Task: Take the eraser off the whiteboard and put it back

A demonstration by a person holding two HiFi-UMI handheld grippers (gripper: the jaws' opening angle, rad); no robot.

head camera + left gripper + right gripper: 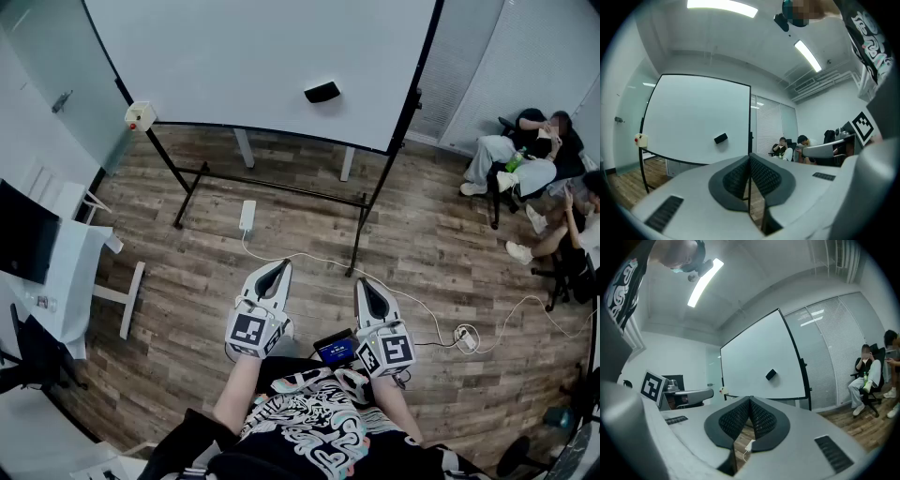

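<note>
- We are holding the left gripper [279, 270] closed and empty, well apart from the whiteboard [234, 66].
- We are holding the right gripper [365, 285] likewise.
- The eraser [322, 92] is sitting on the whiteboard.

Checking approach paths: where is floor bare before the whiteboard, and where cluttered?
Bare floor lies between desk leg and whiteboard stand. Power strip and cable cross the middle; seated people crowd the right. The whiteboard is bare around the eraser.
</note>
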